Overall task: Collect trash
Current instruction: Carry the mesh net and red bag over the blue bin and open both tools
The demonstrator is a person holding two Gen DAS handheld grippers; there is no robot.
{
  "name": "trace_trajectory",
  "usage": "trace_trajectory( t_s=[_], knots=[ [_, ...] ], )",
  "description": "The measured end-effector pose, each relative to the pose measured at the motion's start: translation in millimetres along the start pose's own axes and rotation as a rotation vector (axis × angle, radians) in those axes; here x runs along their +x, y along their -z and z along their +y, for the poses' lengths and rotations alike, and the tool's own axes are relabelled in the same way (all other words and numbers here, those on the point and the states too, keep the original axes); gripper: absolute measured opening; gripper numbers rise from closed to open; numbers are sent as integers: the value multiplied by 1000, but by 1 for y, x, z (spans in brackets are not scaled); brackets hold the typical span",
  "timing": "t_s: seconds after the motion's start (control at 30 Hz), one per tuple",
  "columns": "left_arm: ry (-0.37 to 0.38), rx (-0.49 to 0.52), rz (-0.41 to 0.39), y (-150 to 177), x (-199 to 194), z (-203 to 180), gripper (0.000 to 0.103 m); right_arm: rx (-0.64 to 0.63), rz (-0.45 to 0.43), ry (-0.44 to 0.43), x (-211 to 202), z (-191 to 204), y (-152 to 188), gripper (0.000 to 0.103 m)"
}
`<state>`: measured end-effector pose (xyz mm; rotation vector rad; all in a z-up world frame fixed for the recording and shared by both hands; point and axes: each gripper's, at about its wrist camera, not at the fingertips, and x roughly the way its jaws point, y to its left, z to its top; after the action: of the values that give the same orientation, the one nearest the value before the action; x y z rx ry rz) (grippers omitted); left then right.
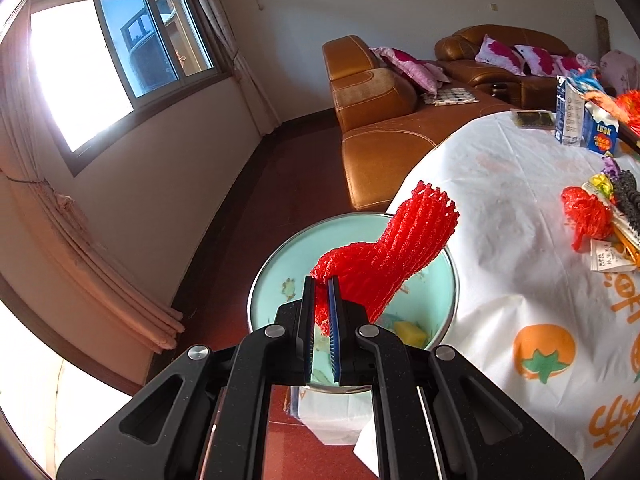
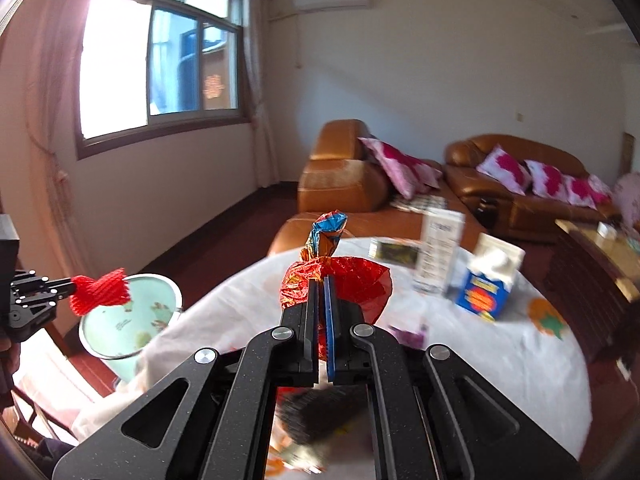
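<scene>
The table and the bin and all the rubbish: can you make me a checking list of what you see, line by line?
Surface: round table under a white cloth with orange fruit prints.
Job's things: red foam net held over the mint bin; a yellow scrap lies in the bin. Red foil wrapper held above the table.
Clutter: two cartons, a dark packet, another red net, assorted wrappers.
Grippers: left gripper shut on the red foam net; right gripper shut on the red foil wrapper.
Cables: nothing seen.
Surroundings: window, curtains, brown leather sofa with pink cushions.
</scene>
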<state>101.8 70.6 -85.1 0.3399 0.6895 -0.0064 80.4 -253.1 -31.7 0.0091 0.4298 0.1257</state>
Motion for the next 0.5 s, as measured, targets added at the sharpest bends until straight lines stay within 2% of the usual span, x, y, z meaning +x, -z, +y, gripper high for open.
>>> trace_trajectory(
  t_s=[0.2, 0.5],
  knots=[
    [-38, -13, 4, 6, -2, 18, 6, -110, 1, -145, 32, 49, -9, 3],
    [-85, -17, 31, 16, 4, 34, 6, -227, 32, -267, 63, 96, -4, 3]
  ],
)
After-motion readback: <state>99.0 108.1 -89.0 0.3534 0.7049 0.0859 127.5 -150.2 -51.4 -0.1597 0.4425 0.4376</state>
